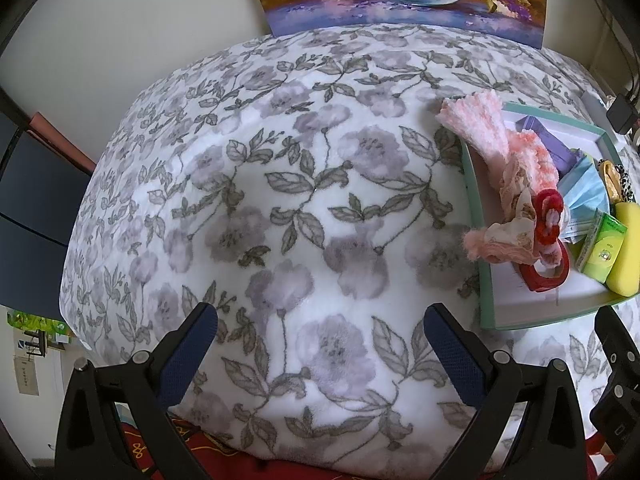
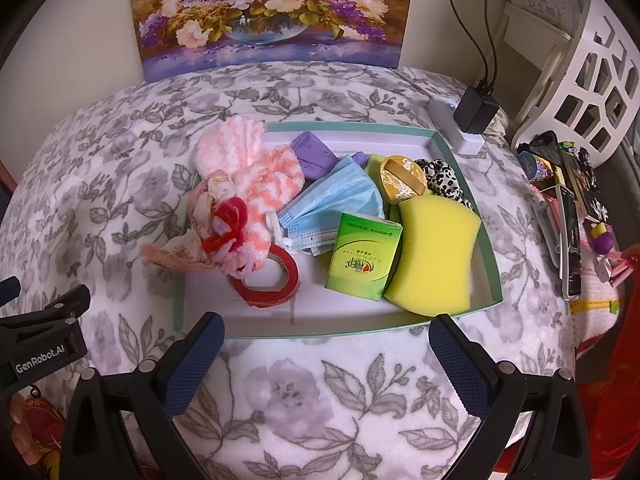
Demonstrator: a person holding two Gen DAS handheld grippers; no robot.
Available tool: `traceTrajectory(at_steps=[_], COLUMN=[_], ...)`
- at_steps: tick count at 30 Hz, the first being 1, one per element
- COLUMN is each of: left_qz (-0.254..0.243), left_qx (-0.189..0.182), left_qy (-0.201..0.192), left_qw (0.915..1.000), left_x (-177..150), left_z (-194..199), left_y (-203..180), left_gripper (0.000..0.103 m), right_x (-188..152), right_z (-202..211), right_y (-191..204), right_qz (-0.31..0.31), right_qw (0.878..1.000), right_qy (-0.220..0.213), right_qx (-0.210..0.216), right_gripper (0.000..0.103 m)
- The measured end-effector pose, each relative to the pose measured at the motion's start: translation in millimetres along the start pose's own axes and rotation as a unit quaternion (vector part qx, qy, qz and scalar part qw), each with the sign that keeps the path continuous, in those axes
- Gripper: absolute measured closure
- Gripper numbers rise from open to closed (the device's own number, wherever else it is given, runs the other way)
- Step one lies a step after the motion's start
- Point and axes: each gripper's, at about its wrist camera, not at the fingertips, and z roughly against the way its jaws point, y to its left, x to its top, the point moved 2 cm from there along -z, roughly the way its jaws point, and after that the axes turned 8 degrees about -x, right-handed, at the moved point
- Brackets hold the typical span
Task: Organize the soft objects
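Observation:
A shallow green-rimmed tray (image 2: 340, 330) (image 1: 486, 280) lies on the floral blanket (image 1: 280, 200) and holds soft things. In it are a pink fluffy sock (image 2: 256, 172) (image 1: 484, 120), a red bow (image 2: 226, 224), a red ring (image 2: 266, 284), a blue face mask (image 2: 340, 196), a green tissue pack (image 2: 362, 256) and a yellow sponge (image 2: 434, 252) (image 1: 626, 248). My right gripper (image 2: 326, 344) stands open just in front of the tray's near rim, holding nothing. My left gripper (image 1: 320, 344) is open over bare blanket, left of the tray.
A flower painting (image 2: 272, 12) leans against the back wall. A black charger on a white power strip (image 2: 474, 114) sits behind the tray, with a white basket (image 2: 580, 80) and several small items (image 2: 568, 216) at right. The blanket's left edge drops off (image 1: 72, 264).

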Motion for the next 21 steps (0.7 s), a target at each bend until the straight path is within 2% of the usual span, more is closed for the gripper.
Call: traceTrajectory(at_steps=[21], left_qz=[0.006], left_qx=[-0.001], left_qy=[0.001], left_qw=[1.0000], left_x=[-0.3], left_z=[-1.1], left_y=[2.2], left_gripper=[0.000], right_x=[0.0], right_z=[-0.7], right_y=[1.2], right_qz=[0.007], right_qw=[1.000], right_qy=[0.001], right_qx=[0.001], right_gripper=[0.000])
